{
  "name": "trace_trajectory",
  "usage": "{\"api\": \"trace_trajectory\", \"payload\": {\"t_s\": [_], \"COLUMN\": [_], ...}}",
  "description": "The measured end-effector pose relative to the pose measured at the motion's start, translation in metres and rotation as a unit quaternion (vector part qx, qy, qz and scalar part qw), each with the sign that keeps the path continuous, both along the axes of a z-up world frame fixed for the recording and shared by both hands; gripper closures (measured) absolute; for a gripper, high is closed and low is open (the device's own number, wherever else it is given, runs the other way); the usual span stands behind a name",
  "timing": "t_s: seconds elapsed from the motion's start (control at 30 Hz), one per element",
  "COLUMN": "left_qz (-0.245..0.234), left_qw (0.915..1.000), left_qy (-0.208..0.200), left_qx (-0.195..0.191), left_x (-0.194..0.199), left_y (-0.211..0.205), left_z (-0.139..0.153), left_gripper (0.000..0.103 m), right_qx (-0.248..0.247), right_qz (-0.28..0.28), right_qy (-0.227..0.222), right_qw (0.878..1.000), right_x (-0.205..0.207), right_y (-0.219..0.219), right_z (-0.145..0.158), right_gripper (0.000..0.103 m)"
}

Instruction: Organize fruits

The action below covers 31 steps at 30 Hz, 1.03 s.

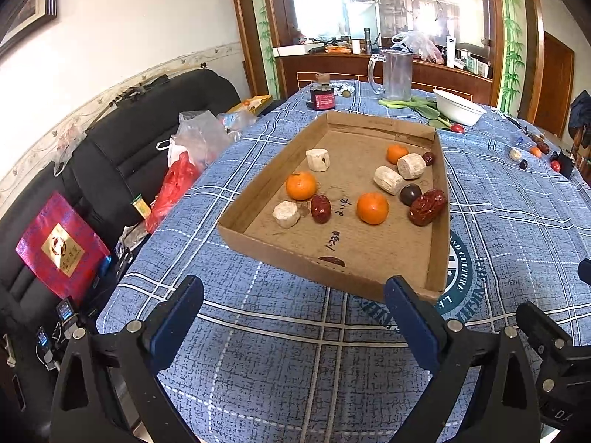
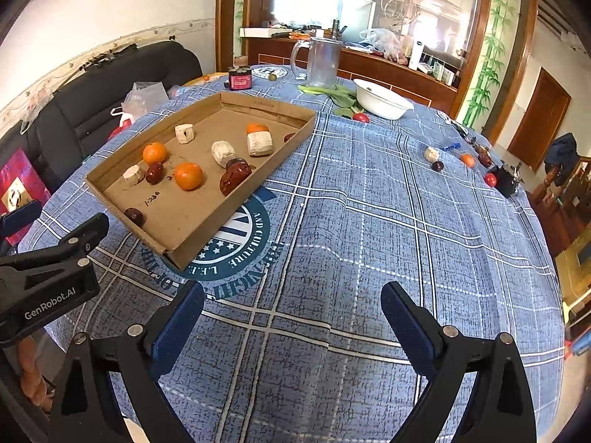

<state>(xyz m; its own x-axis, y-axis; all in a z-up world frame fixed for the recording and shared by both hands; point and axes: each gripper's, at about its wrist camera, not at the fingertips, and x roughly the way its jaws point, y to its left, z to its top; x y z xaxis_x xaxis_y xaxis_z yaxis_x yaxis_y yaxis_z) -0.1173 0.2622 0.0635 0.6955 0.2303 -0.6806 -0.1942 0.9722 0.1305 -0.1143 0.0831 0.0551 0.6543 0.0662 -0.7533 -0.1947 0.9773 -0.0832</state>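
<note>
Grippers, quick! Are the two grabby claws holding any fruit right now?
Left gripper: open, holding nothing, above the tablecloth.
Right gripper: open, holding nothing.

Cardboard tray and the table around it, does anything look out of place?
Yes. Most fruit sits in the cardboard tray, but a small cluster lies loose on the tablecloth near the far right edge. Leafy greens also lie bare on the cloth beside the white bowl.

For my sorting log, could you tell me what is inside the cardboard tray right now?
The cardboard tray holds three oranges, four pale cut chunks, and several dark red dates, plus one dark round fruit. The near wall half hides one date in the left view.
</note>
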Motion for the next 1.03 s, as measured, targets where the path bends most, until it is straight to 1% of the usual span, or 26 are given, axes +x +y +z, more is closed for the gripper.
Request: {"api": "trace_trajectory", "payload": {"t_s": [0.1, 0.17, 0.6, 0.77, 1.03], "left_qz": [-0.014, -0.020, -0.023, -0.027, -0.021], "left_qw": [0.9999, 0.9996, 0.9979, 0.9965, 0.9968], "left_qy": [0.000, 0.003, 0.013, 0.004, 0.004], "left_qx": [-0.007, -0.018, -0.060, -0.079, -0.077], "left_x": [-0.001, -0.001, -0.002, -0.004, -0.004], "left_y": [0.000, 0.001, 0.012, 0.013, 0.013], "left_z": [0.000, -0.001, -0.001, 0.000, 0.001], "left_gripper": [0.005, 0.005, 0.005, 0.005, 0.005], "right_qx": [0.003, 0.005, -0.005, -0.003, -0.005], "right_qz": [-0.010, -0.014, -0.010, -0.011, -0.011], "right_qy": [0.004, 0.006, 0.005, 0.005, 0.004], "right_qw": [1.000, 1.000, 1.000, 1.000, 1.000], "right_x": [0.000, 0.000, -0.002, -0.003, -0.005], "right_y": [-0.002, -0.003, 0.004, 0.002, 0.000], "right_z": [-0.001, -0.001, -0.001, 0.000, 0.002], "right_gripper": [0.005, 0.005, 0.005, 0.005, 0.005]}}
